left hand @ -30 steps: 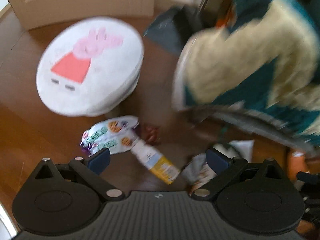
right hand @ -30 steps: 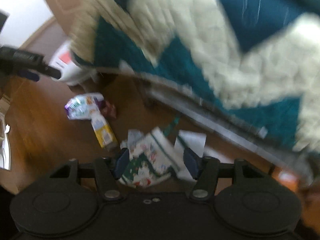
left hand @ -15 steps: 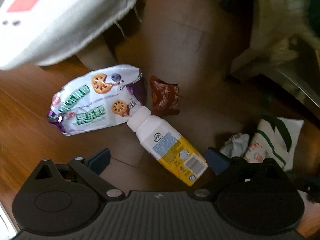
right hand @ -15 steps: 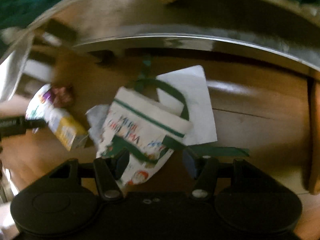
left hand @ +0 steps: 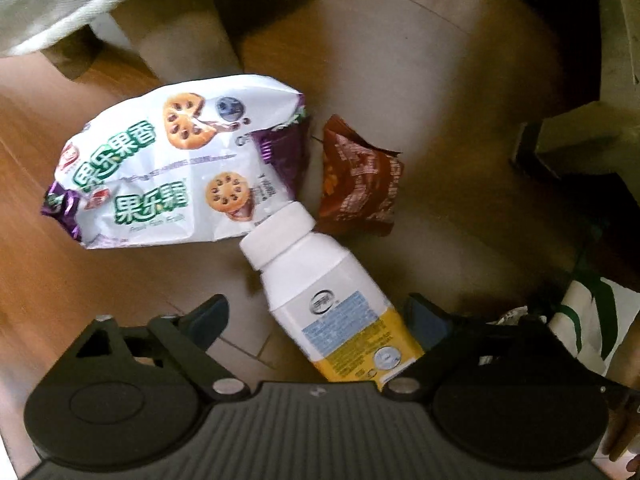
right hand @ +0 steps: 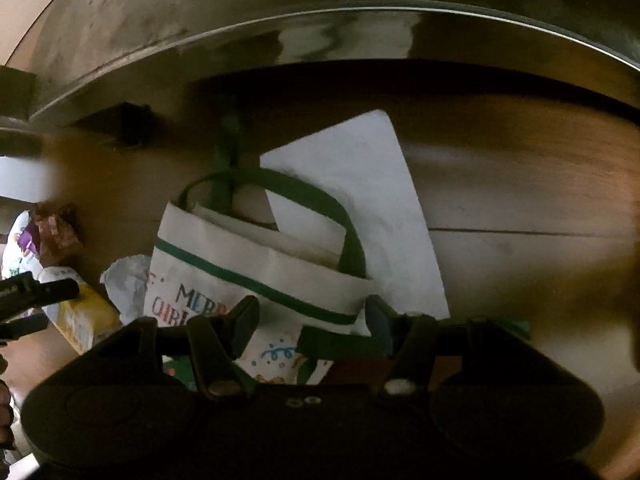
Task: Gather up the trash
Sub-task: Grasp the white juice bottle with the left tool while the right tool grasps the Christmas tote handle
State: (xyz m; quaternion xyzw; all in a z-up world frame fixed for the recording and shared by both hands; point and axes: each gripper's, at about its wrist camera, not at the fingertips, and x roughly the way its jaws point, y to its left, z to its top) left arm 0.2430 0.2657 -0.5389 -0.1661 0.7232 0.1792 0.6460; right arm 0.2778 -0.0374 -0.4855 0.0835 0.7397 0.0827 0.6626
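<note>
A white bottle with a yellow base lies on the wood floor. My left gripper points down over it and its jaws are closing, with the bottle's lower half between them. The right pad is close to the yellow end; the left pad stands clear. A white and purple cookie bag and a brown wrapper lie just beyond the cap. My right gripper is open astride the rim of a white paper gift bag with green handles, pads not pressing it.
A white paper sheet lies under the gift bag and a crumpled tissue lies beside it. A shiny bed rail overhangs the floor behind. A white round cushion is at the far left. The gift bag's edge shows at the right.
Both grippers have come down close to the floor. The left jaws have narrowed around the bottle. The right gripper now straddles the gift bag's rim.
</note>
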